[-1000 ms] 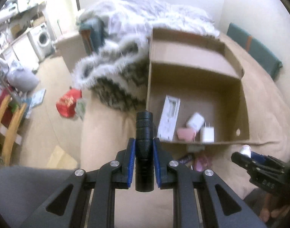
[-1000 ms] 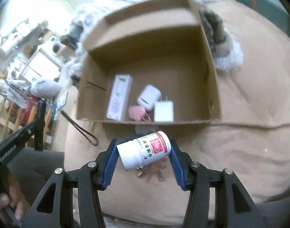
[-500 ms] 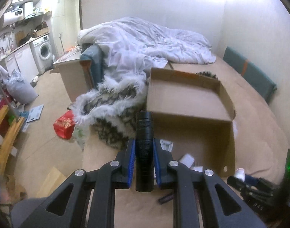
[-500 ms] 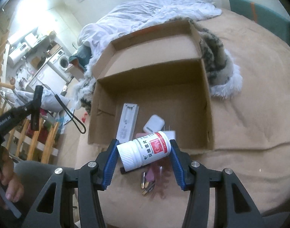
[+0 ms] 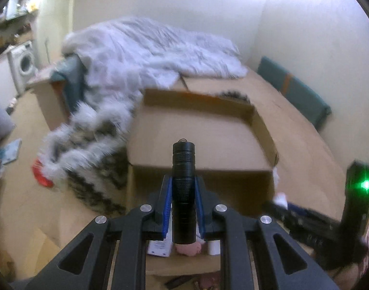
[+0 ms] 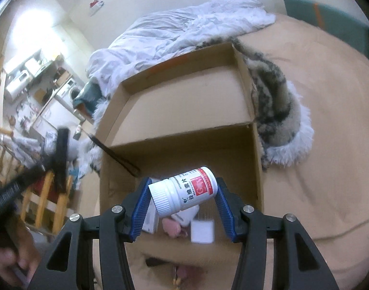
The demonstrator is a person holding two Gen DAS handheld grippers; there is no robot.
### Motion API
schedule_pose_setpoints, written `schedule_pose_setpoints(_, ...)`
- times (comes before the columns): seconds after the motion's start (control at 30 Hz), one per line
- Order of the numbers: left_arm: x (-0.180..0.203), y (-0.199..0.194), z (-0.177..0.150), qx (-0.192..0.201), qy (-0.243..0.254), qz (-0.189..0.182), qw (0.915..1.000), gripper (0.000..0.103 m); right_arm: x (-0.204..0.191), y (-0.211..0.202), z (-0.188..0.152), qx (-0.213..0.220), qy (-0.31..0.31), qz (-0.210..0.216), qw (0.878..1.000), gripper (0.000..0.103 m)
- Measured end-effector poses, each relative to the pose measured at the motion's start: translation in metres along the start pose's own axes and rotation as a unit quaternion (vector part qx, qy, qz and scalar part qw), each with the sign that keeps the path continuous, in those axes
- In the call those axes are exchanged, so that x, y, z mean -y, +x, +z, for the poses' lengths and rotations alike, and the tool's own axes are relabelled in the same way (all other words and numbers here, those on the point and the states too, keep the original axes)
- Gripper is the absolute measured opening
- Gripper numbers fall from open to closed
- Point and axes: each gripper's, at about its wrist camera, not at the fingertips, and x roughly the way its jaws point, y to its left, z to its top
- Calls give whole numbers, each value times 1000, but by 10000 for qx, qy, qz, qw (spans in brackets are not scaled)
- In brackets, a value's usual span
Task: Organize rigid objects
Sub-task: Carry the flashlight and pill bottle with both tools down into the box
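left tool [image 5: 183,201] clamps a stiff black knurled metal flashlight [image 5: 183,193] mid-barrel; right tool [image 6: 182,201] pinches a light, slick white plastic pill bottle [image 6: 183,191] endwise, above the open brown cardboard box [image 6: 254,130] at twelve o'clock.

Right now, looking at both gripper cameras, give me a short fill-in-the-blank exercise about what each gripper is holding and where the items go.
1. The left gripper is shut on a black ____.
2. The right gripper clamps a white pill bottle with a ____ label.
3. Both items are held over an open ____ box.
4. The box lies on a ____, beside a white duvet.

Missing words: flashlight; red; cardboard; bed
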Motion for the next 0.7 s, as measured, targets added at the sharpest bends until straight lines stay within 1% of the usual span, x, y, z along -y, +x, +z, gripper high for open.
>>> schedule_pose_setpoints(0.13,-5,40,-18,-265,106,132,9995,16,18,24,-4,-245,257,3,9994,55)
schedule_pose_setpoints(0.2,-12,63,-29,-540,72,106,9985,16,24,34,-6,-366,382,-60,9986,55)
schedule_pose_setpoints(0.27,-21,83,-38,-873,-169,42,9960,16,23,40,-6,-361,286,-142,9988,55)
schedule_pose_setpoints(0.33,-27,96,-44,-1110,-408,-54,9930,16,22,45,-7,-399,231,-212,9987,55)
schedule_pose_setpoints(0.37,-26,99,-46,-1156,-400,-54,9925,16,23,48,-7,-458,264,-191,9984,55)
schedule_pose_setpoints(0.47,-18,104,-53,-1211,-139,188,9924,16,21,56,-11,-585,227,-264,9977,55)
schedule_pose_setpoints(0.6,-10,107,-61,-1273,30,278,9915,16,13,66,-14,-729,34,-347,9967,55)
schedule_pose_setpoints(0.7,-8,112,-65,-1380,39,283,9900,16,9,75,-16,-869,-81,-401,9954,55)
